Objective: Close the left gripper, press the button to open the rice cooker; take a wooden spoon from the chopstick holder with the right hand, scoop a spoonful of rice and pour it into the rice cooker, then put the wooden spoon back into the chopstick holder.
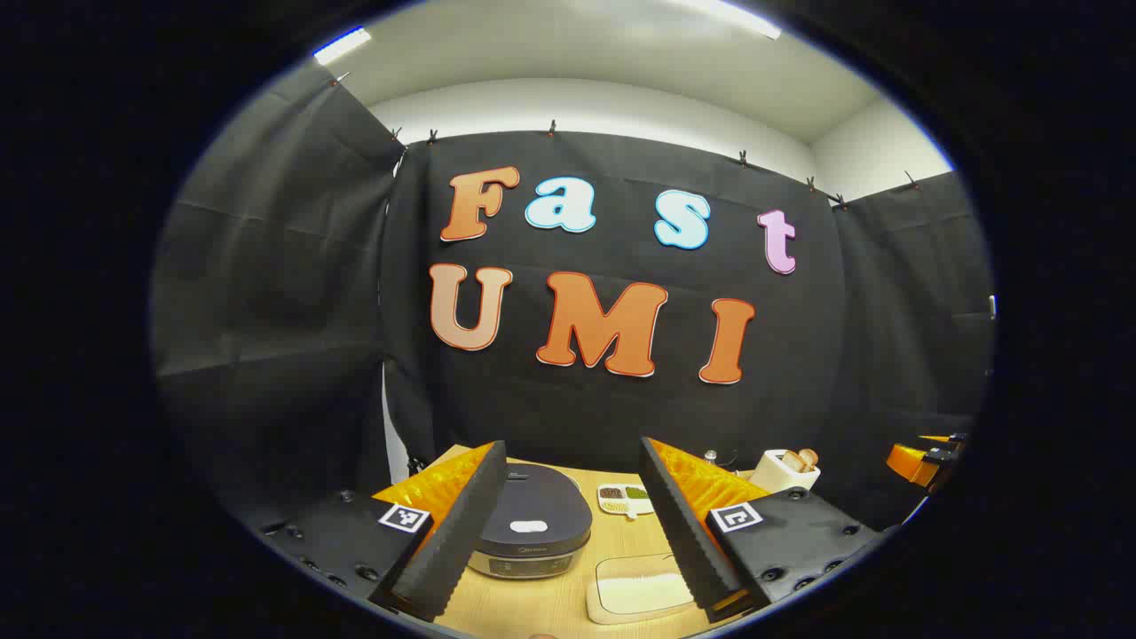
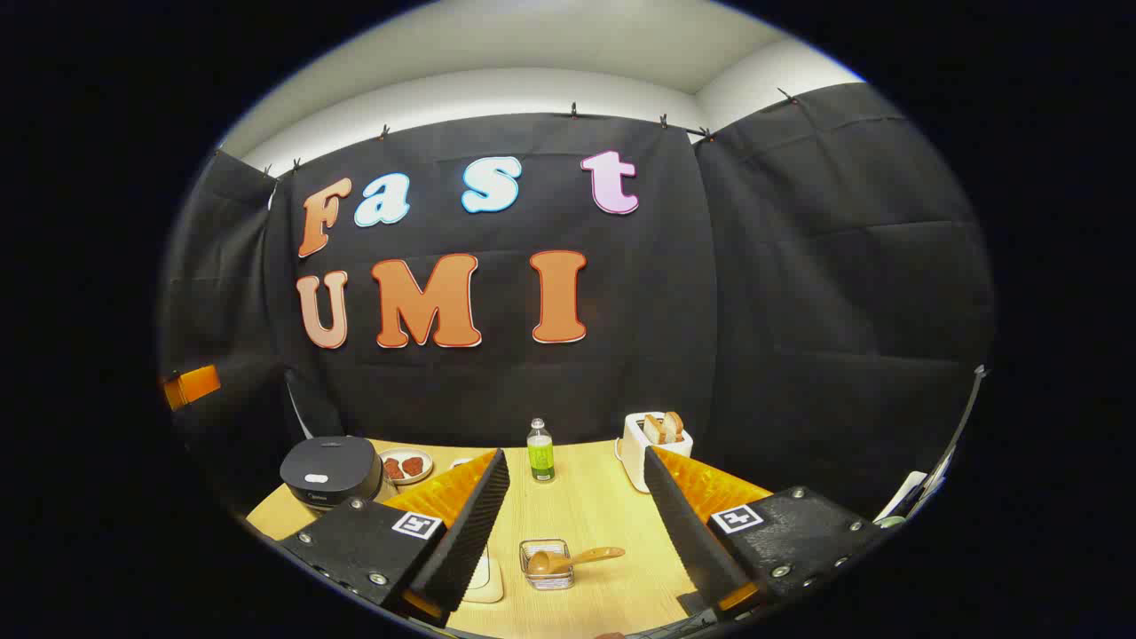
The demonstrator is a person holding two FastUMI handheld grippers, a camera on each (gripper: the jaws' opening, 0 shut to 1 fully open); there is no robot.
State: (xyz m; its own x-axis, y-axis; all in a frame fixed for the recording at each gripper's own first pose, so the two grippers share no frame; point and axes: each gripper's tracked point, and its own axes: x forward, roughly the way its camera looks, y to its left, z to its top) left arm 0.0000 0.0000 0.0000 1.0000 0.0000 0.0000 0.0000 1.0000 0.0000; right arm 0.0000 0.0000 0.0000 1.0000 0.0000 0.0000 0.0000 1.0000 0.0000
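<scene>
L gripper (image 1: 572, 524): jaws wide apart, nothing between the pads, touching nothing; held above table, facing rice cooker.
R gripper (image 2: 577, 524): jaws wide apart, empty, no contact; held above table w/ chopstick holder seen between its fingers.
Rice cooker (image 1: 532, 522): dark lid down, on wooden table (image 1: 541, 603), far-left side; in R gripper view it sits at far left.
Chopstick holder (image 2: 547, 564): small clear square container, near front edge of table.
Wooden spoon (image 2: 572, 559): lying in/across holder, bowl inside, handle sticking out to the right.
Rice tray (image 1: 641, 587): pale tray w/ white rice, just right of cooker.
Misc: green bottle (image 2: 540, 452), toaster (image 2: 652, 441) w/ bread, plate (image 2: 405, 465) at back.
</scene>
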